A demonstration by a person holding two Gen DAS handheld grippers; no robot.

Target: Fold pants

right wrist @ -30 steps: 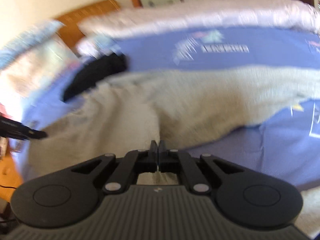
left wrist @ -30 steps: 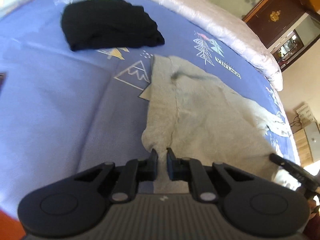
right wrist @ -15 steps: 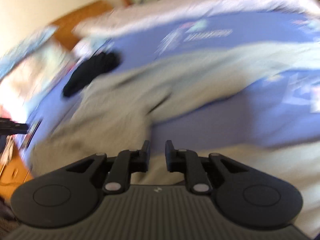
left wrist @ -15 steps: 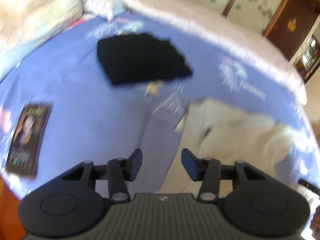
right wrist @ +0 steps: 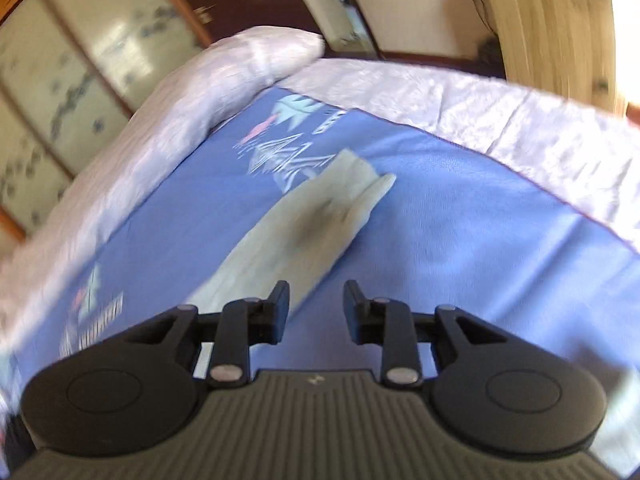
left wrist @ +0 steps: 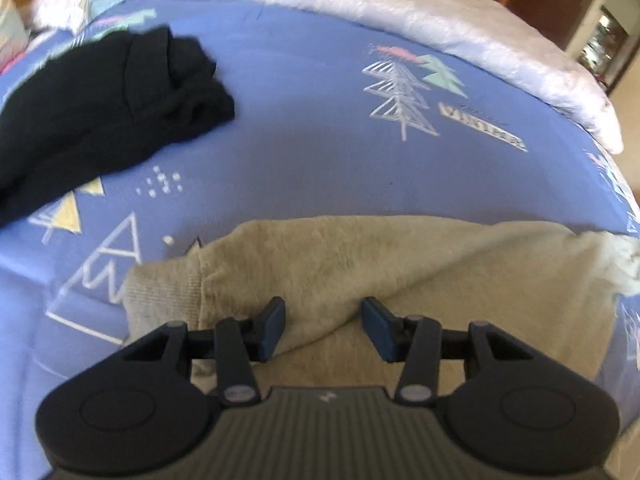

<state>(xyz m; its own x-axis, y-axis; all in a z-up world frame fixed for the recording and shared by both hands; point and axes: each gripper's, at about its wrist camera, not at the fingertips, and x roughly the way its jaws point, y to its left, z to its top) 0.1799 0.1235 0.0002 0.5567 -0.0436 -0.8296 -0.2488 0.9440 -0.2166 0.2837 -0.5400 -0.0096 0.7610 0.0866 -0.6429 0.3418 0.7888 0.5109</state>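
Beige fleece pants (left wrist: 360,264) lie on a blue patterned bedspread (left wrist: 312,120). In the left wrist view their ribbed waistband (left wrist: 164,300) is at the lower left, with cloth folded over. My left gripper (left wrist: 323,328) is open and empty, just above the pants' near edge. In the right wrist view the stacked pant legs (right wrist: 308,224) stretch away to the cuffs (right wrist: 360,176). My right gripper (right wrist: 316,308) is open and empty above the legs' near part.
A folded black garment (left wrist: 100,112) lies at the upper left on the bedspread. A white quilt (left wrist: 400,4) runs along the bed's far side (right wrist: 500,120). Wardrobe doors (right wrist: 60,80) and a curtain (right wrist: 552,32) stand beyond the bed.
Both grippers have let go of the pants and opened. The left now looks across the waist end; the right has swung to look along the legs toward the cuffs.
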